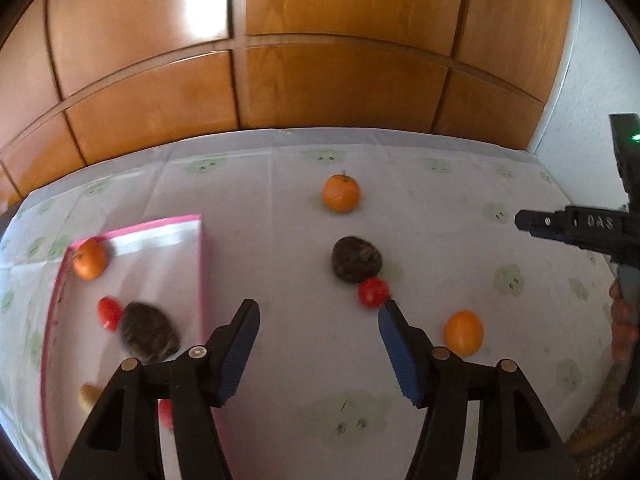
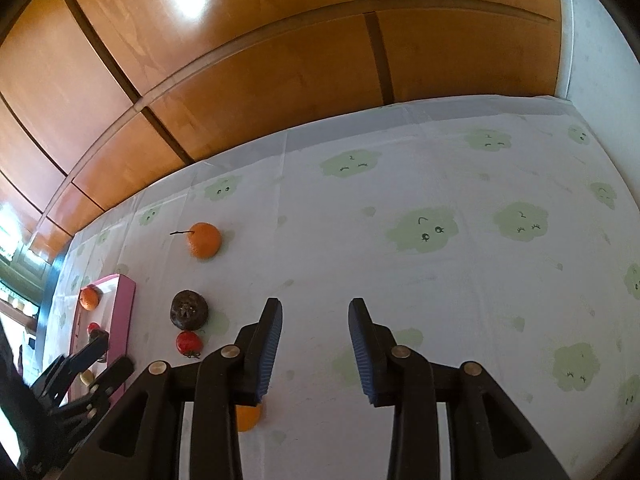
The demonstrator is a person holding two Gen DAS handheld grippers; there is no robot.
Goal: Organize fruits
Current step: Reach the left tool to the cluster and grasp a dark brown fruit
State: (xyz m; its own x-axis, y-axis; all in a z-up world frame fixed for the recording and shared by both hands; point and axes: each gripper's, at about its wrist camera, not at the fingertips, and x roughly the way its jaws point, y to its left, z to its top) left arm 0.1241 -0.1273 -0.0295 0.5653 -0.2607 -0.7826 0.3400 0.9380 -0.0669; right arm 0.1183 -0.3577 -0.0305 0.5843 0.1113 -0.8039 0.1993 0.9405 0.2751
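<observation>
A pink tray [image 1: 202,264] at the left holds an orange [image 1: 89,259], a tomato [image 1: 109,313], a dark fruit [image 1: 149,332], a pale fruit [image 1: 89,396] and another red fruit. On the cloth lie an orange with a stem [image 1: 341,193], a dark fruit [image 1: 356,259], a tomato [image 1: 373,292] and a second orange [image 1: 464,332]. My left gripper [image 1: 318,312] is open and empty, just right of the tray's rim. My right gripper [image 2: 315,312] is open and empty, with the second orange [image 2: 248,418] under its left finger.
The table has a white cloth with green cloud faces [image 2: 424,228]. Wooden panelling [image 1: 320,60] runs behind the table. A white wall [image 1: 592,80] is at the right. The right gripper's body [image 1: 580,228] shows at the right edge of the left wrist view.
</observation>
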